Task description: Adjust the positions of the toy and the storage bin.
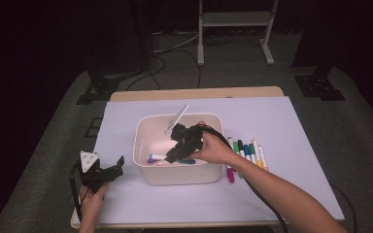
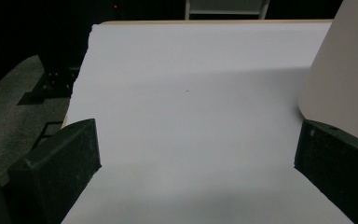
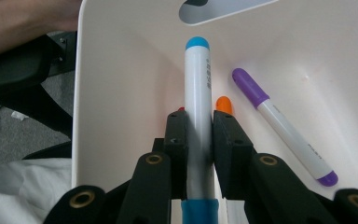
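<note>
A white sheet is spread over the table, and a cream bin is set near its middle. At the sheet's front left corner the left gripper is rested, its jaws held wide with nothing between them. Inside the bin, the right gripper is clamped on a blue-capped marker. A purple marker is seen lying beside it on the bin's floor.

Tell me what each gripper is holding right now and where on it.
The right gripper clamps a blue-capped marker around its white barrel, near the capped tail end, inside the bin. The left gripper holds nothing.
</note>
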Demonstrator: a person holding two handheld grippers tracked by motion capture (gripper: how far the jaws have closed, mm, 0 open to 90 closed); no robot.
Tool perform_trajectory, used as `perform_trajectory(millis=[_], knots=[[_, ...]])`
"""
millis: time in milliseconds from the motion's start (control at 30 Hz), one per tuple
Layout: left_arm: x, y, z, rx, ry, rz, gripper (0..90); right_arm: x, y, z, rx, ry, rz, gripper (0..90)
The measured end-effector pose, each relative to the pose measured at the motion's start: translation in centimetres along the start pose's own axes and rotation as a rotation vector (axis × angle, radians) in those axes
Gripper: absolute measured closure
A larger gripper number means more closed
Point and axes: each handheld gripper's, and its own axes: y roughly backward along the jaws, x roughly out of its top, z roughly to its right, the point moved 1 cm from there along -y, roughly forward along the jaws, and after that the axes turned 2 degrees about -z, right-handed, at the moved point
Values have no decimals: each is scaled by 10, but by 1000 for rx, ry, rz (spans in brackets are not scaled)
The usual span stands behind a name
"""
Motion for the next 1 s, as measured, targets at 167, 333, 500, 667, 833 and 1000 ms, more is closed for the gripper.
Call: perform_trajectory(millis=[167,333,500,667,833,1000], knots=[[0,0,0,0,0,0,0,1,-3,0,3,8,-14,754],[0,0,0,-1,0,1,0,1,-6,-2,-16,15,-50,740],[0,0,0,-2,2,-1,0,0,3,-2,-24,1,-25,703],[0,0,1,-1,1,-2,0,-3,24,-7,-45,11,31,702],[0,0,0,-1,0,-2,0,-15,59,-12,-74,-2,94,678],[0,0,1,1,-3,-3,0,-39,93,-12,-124,-25,147,658]])
